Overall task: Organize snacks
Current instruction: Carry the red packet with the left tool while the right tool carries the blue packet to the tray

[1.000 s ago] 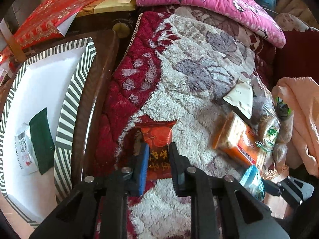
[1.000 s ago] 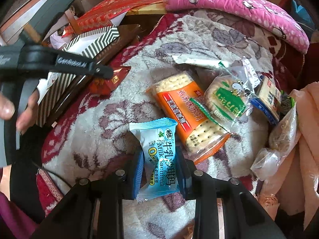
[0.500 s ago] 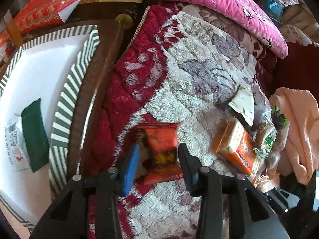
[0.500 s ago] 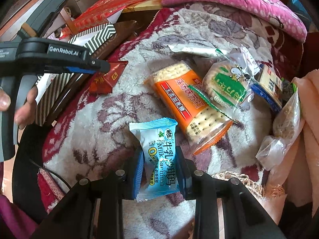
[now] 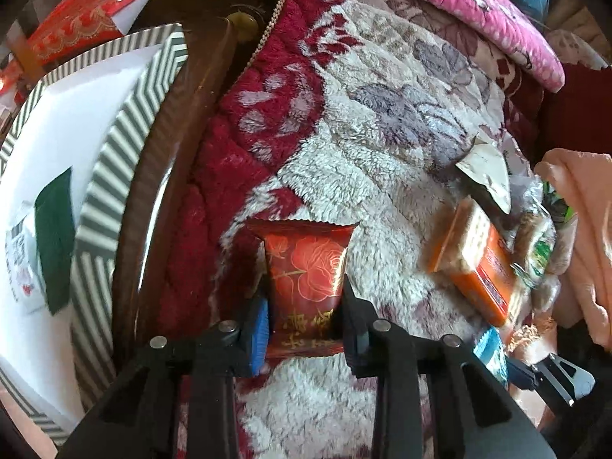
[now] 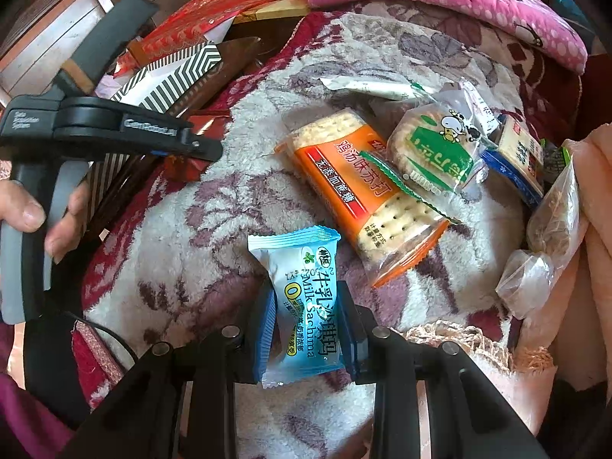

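Observation:
My left gripper (image 5: 304, 317) is shut on a red snack packet (image 5: 306, 267) with a gold rose print, just above the fleecy blanket (image 5: 382, 134). In the right wrist view the left gripper (image 6: 206, 149) shows at the left with the red packet (image 6: 191, 164) partly hidden behind it. My right gripper (image 6: 308, 323) is shut on a light blue milk sachima packet (image 6: 306, 294). An orange soda cracker pack (image 6: 359, 183) and a green-labelled biscuit bag (image 6: 432, 149) lie on the blanket beyond it. A striped-rim white box (image 5: 95, 134) stands at the left and holds a dark green packet (image 5: 55, 237).
A pink pillow (image 5: 440, 4) lies at the back. A dark wooden edge (image 5: 168, 160) runs between box and blanket. More snack bags (image 6: 547, 210) and a peach cloth (image 5: 581, 229) are at the right. A red patterned cloth (image 5: 88, 11) is at the back left.
My left gripper opened half a second ago and has now closed on the red packet lower down. The right gripper still holds the blue packet.

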### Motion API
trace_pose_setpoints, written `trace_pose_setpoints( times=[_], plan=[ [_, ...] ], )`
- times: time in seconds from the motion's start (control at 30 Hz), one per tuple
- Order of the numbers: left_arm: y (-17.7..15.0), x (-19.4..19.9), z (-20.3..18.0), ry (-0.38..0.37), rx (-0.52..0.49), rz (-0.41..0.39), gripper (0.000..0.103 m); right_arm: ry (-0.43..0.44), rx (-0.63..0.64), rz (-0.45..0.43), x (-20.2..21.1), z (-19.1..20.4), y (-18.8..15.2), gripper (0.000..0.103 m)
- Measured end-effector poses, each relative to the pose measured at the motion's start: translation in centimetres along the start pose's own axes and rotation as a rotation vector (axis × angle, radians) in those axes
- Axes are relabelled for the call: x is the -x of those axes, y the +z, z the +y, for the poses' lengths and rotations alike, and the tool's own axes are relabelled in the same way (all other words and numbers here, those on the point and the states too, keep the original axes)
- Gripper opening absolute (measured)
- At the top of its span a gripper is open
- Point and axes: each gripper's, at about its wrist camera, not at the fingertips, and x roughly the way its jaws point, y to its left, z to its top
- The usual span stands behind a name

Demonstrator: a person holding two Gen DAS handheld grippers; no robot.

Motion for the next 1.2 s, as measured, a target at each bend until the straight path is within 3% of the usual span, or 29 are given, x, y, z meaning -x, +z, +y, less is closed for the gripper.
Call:
trace_pose_setpoints(
  times=[0.43,0.57,1.2],
  plan=[
    [-4.1,4.0,-2.0,0.025,-0.067,-0.069,0.03,-0.005,-0.049,-0.057,1.8,0.1,0.2,0.032],
    [-4.6,4.1,-2.9,0.033,-0.086,-0.081,0.03,0.001,-0.106,-0.077,2.2,-0.5,0.1,0.032],
    [-6.1,5.2,-4.7,0.045,-0.135,-0.105,0.03,-0.02,-0.094,-0.108,3.8,-0.1,0.4,0.032]
  ],
)
